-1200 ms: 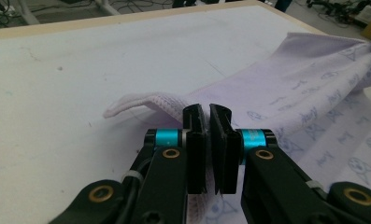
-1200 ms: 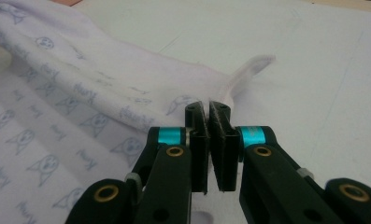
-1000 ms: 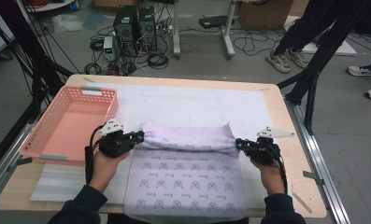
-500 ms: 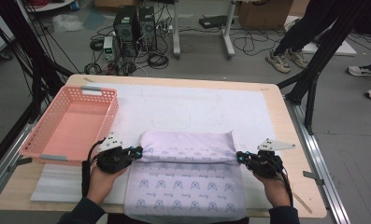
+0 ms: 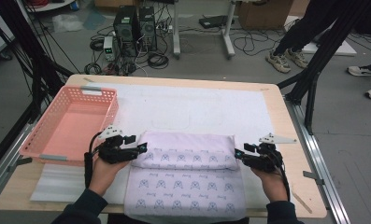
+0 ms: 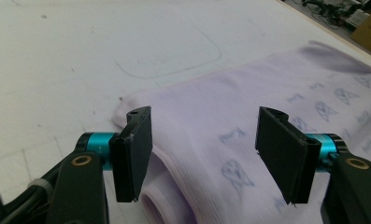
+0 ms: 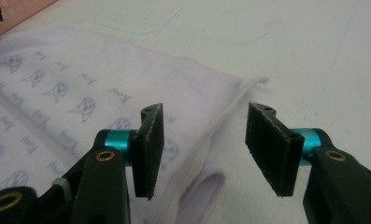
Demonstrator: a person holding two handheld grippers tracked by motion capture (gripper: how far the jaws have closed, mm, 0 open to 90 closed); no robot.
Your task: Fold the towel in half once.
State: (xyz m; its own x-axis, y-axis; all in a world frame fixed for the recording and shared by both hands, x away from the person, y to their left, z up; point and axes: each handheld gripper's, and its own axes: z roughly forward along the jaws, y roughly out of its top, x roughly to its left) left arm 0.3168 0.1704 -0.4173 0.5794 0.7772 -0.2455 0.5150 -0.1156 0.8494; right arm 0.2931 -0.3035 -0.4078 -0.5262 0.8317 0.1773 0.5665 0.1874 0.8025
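We see the cloth (image 5: 185,175) in the lower middle of the high view, pale lilac with small printed figures, its upper part folded over into a thick band that runs left to right across the white mat (image 5: 197,105). The lower part hangs over the near table edge.

The left gripper (image 5: 139,150) sits at the band's left end, and its jaws have just been opening — in the left gripper view (image 6: 204,156) they stand spread, the fold's rolled edge lying between them with no pad pressing on it. The right gripper (image 5: 239,155) sits at the band's right end; its jaws have also just been opening and stand apart in the right gripper view (image 7: 202,149), the cloth's seamed corner below the gap, free of both pads.

A pink basket (image 5: 38,151) fills the left of the frame, just beside the left gripper — close, but not touching the cloth. The wooden table (image 5: 293,186) shows bare at the right. Beyond it, at the top, stand computer boxes (image 5: 134,23) among cables, and a person's shoes (image 5: 286,60) at upper right. Nothing lies on the cloth.
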